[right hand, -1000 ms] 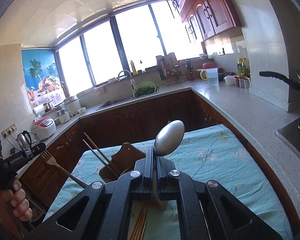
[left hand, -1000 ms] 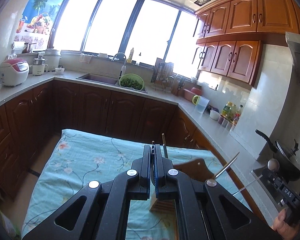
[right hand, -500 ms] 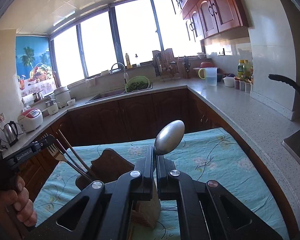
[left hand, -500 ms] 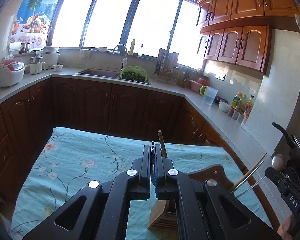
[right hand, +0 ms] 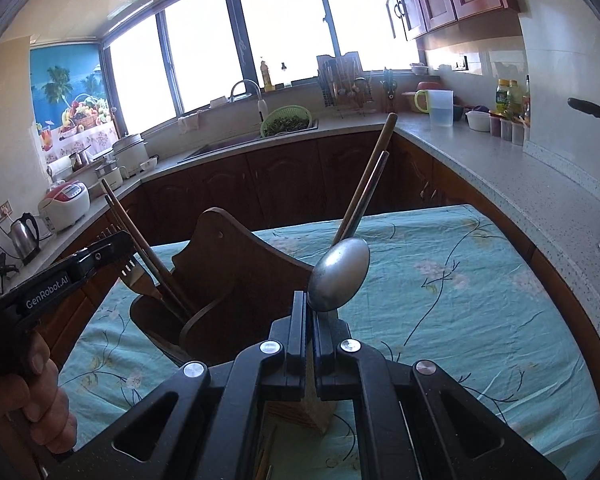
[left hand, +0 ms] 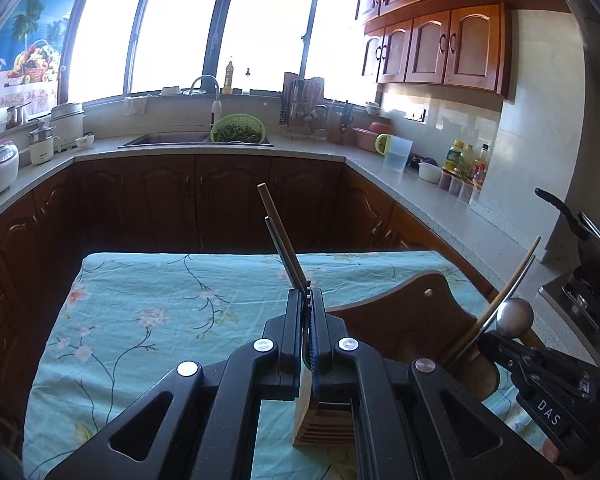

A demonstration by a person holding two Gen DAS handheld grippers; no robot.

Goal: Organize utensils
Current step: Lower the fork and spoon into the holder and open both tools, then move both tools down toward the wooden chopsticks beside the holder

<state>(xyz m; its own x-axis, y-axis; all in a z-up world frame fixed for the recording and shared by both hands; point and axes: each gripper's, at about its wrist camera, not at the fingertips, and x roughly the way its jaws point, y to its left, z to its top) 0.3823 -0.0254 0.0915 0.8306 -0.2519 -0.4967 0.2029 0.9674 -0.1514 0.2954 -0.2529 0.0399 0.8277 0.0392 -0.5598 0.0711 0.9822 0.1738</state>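
The right tool is clenched on a spoon, bowl up; the left tool is clenched on what seems a fork. The wooden holder stands on the tabletop at ten o'clock from the spoon, just beside it, compartments opening upward.

Strong daylight pours through the wide window at the back of both views and blows it out to plain white, so nothing beyond the glass can be made out. The lower cabinets beneath it fall into deep shadow, while the pale counter and the flowered tablecloth are evenly lit, and the spoon carries a dull sheen. Both fisheye pictures bend straight lines hard toward the edges and darken to black in the corners, yet focus stays sharp across most of the frame.
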